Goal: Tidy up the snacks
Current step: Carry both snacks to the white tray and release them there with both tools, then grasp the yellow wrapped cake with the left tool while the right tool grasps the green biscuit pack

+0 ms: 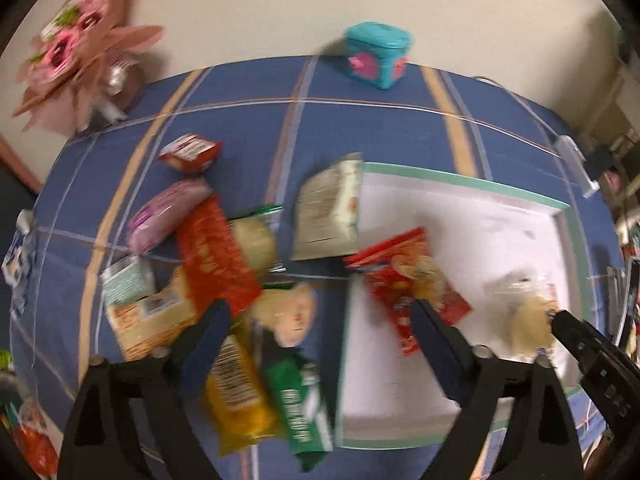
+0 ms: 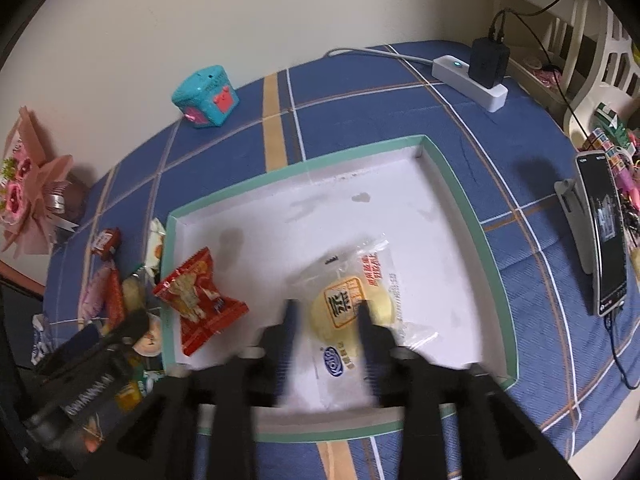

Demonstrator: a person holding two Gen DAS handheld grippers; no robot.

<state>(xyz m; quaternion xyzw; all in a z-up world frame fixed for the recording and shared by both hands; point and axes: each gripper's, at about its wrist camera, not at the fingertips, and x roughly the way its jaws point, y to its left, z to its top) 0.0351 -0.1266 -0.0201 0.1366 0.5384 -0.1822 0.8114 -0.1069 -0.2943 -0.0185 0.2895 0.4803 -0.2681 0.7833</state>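
A white tray with a green rim [image 2: 456,200] lies on the blue checked cloth; it also shows in the left wrist view [image 1: 460,184]. In it lie a red snack packet [image 2: 196,300] [image 1: 404,280] and a clear-wrapped yellow cake [image 2: 352,308] [image 1: 520,312]. My right gripper [image 2: 326,312] is open, its jaws either side of the cake. My left gripper [image 1: 320,312] is open and empty above a pile of snack packets [image 1: 224,264] left of the tray, with a yellow packet [image 1: 236,396] and a green packet [image 1: 300,408] between its fingers.
A teal cube toy [image 2: 206,96] stands at the back by the wall. A pink bouquet [image 2: 28,188] lies at the left edge. A white power strip with a charger [image 2: 472,76] and a phone on a stand [image 2: 600,232] are on the right.
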